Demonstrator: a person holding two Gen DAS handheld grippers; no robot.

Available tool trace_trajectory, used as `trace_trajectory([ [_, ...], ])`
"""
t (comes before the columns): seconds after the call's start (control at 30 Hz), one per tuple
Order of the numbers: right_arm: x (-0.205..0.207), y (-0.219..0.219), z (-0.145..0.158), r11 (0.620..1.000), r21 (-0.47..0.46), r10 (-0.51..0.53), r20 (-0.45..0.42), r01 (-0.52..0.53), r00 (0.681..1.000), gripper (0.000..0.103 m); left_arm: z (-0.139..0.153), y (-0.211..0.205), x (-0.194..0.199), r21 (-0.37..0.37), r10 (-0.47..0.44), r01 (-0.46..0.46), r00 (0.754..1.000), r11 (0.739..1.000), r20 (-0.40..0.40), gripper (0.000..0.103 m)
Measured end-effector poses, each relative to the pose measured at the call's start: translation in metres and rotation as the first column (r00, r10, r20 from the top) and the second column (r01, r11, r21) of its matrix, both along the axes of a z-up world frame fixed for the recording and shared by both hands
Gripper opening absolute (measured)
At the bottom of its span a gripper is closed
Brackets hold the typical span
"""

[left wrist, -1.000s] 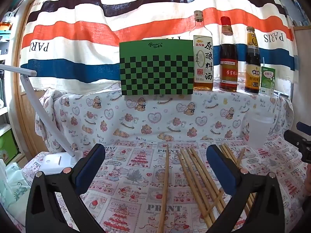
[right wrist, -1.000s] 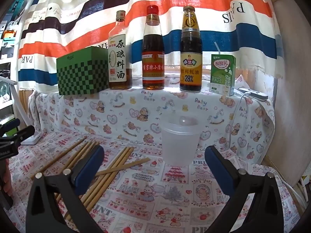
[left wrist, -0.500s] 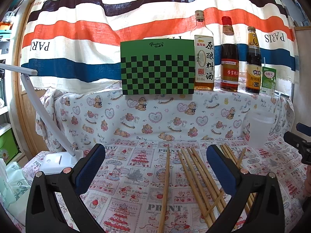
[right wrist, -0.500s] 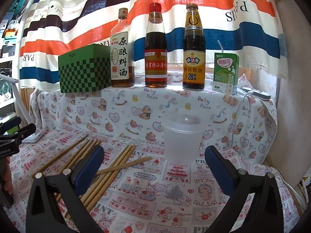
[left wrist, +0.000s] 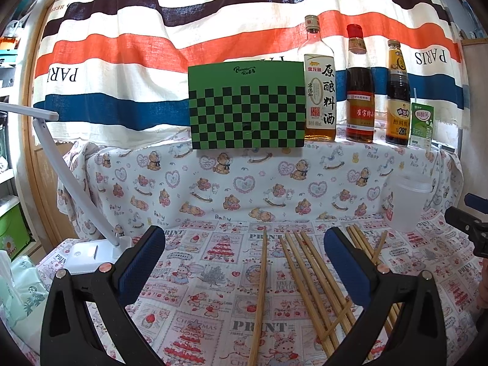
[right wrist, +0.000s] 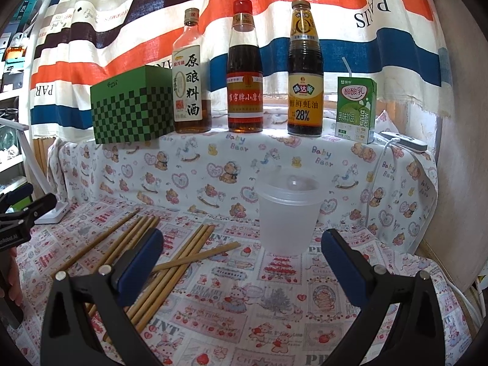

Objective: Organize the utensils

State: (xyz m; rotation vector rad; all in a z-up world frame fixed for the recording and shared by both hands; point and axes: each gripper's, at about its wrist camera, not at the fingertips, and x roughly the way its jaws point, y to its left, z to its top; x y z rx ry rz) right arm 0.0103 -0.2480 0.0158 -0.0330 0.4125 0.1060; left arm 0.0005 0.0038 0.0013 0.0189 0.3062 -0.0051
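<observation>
**Both tools held wide above scattered chopsticks**

The left tool [left wrist: 244,262] hangs over the counter [left wrist: 213,277] with its 2 blue-padded fingers [left wrist: 141,263] spread wide and nothing between them. Below it, the wooden chopsticks [left wrist: 308,277] lie loose on the printed cloth: 1 stick [left wrist: 259,299] lies alone, running nearly straight away from the camera, and just to its right a fan of several sticks lies close together, with 1 thin stick crossing them near the bottom. More sticks show past the right finger, partly hidden by it.

The right tool [right wrist: 242,262] is likewise wide apart and empty. From its view the chopsticks [right wrist: 183,253] lie on the left half of the counter in 2 rough bundles, a single stick [right wrist: 198,257] laid across the nearer bundle (the left finger covers part of that pile). A frosted plastic cup [right wrist: 288,213] stands upright on the cloth, to the right of the sticks and apart from them, with nothing visible inside.

On the raised shelf [right wrist: 274,143] behind stand a green checkered box [right wrist: 134,113], 3 sauce bottles [right wrist: 245,70] and a green drink carton [right wrist: 355,108] with a straw. A striped curtain [left wrist: 152,45] hangs behind. A white desk lamp [left wrist: 76,201] stands at the counter's left edge.
</observation>
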Motion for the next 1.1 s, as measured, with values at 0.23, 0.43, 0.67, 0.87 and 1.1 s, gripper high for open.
trace_trajectory([
  [0.23,-0.0004,0.0005,0.0002,1.000,-0.002,0.003,0.002,-0.003,1.000,0.103,-0.0003,-0.0007,-0.0002,0.001,0.001,-0.001,1.000,1.000,0.001,0.103],
  [0.43,-0.0047,0.0039,0.0008,1.000,-0.023,0.002,0.022,-0.002,1.000,0.103,-0.0005,-0.0009,-0.0002,0.001,0.001,-0.001,1.000,1.000,0.001,0.103],
  [0.67,-0.0047,0.0056,0.0012,1.000,-0.024,0.010,0.014,-0.009,1.000,0.103,-0.0007,-0.0008,-0.0003,0.001,0.000,0.000,1.000,1.000,0.001,0.103],
  [0.87,-0.0045,0.0055,0.0012,1.000,-0.025,0.009,0.014,-0.009,1.000,0.103,-0.0016,-0.0010,-0.0004,0.001,-0.004,0.004,1.000,1.000,0.002,0.103],
  [1.1,-0.0045,0.0061,0.0011,1.000,-0.027,0.007,0.012,-0.006,1.000,0.103,-0.0018,-0.0011,-0.0004,0.001,-0.004,0.004,1.000,1.000,0.001,0.103],
])
